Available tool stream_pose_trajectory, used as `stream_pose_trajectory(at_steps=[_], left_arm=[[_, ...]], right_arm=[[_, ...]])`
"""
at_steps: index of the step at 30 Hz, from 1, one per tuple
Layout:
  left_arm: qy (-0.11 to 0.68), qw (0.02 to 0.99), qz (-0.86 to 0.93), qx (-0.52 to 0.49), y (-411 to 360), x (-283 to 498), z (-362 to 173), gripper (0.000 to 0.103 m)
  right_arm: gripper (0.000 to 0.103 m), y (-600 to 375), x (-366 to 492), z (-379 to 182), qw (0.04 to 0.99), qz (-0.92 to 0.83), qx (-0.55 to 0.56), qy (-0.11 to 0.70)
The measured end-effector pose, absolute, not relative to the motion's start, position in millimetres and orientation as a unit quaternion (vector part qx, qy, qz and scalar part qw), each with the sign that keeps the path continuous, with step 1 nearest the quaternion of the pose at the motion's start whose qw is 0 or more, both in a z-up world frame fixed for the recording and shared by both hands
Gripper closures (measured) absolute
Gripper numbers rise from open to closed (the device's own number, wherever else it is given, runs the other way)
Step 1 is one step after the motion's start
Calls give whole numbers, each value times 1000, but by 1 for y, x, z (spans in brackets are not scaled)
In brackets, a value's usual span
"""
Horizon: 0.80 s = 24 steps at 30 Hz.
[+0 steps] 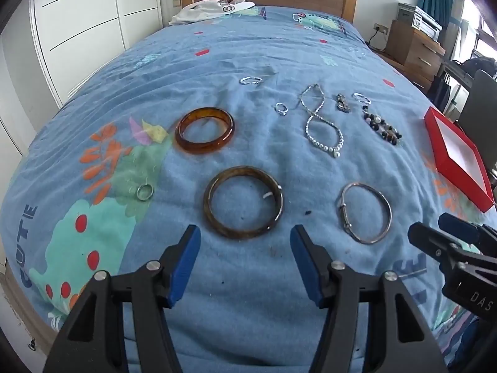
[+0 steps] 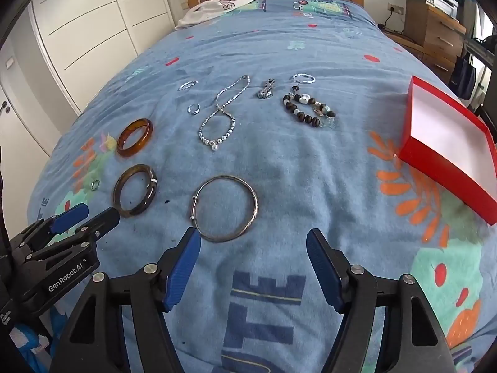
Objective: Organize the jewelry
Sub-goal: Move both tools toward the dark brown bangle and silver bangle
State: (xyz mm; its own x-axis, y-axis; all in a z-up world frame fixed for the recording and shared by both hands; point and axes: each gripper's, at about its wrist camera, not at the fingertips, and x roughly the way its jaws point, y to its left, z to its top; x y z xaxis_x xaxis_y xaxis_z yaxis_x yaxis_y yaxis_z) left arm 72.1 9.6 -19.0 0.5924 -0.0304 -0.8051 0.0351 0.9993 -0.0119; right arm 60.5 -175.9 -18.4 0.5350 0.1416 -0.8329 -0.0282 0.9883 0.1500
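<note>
Jewelry all loose on the bed [image 1: 248,46], none of it in the red box [image 2: 447,143] yet. Box sits open and empty at the right edge of the blanket, well apart from most pieces.

Near row, left to right from where I stand: small ring [image 1: 145,191], dark brown bangle [image 1: 243,202], thin silver bangle [image 2: 224,207]. Behind them: amber bangle [image 1: 204,130], a small silver ring [image 1: 281,108], pearl necklace [image 2: 221,115] lying in a figure-eight with its long axis running away from me, a small metal brooch-like piece [image 2: 266,89], beaded bracelet [image 2: 309,110], and two twisted silver rings at the far back.

Key relation: dark brown bangle lies flat straight ahead of my left tongs [image 1: 245,245], just beyond the tips and centred between them. Silver bangle lies flat just ahead of my right tongs [image 2: 253,248], shifted toward the left finger, its near rim close to that tip. Right hand is the one nearer the box, so I judge the silver bangle is the likely first pick, carried rightward.

Both tongs apart, nothing between the pads, both angled down at the blanket, hovering. Flat thin bangle on soft fabric: I'd guess a rim pinch is needed, and the blanket may bunch.
</note>
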Motion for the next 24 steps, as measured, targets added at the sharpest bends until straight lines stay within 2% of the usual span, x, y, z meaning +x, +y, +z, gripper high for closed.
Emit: stream_pose_trajectory(at_steps=[8,24], left_arm=[[452,891,-31,7,6,89,-25,45],[469,882,-39,16,-1,115,-54,45]], right_arm=[[33,-171,76,-22,873,54,54,482],[49,-164,101,-48,858,75,62,505]])
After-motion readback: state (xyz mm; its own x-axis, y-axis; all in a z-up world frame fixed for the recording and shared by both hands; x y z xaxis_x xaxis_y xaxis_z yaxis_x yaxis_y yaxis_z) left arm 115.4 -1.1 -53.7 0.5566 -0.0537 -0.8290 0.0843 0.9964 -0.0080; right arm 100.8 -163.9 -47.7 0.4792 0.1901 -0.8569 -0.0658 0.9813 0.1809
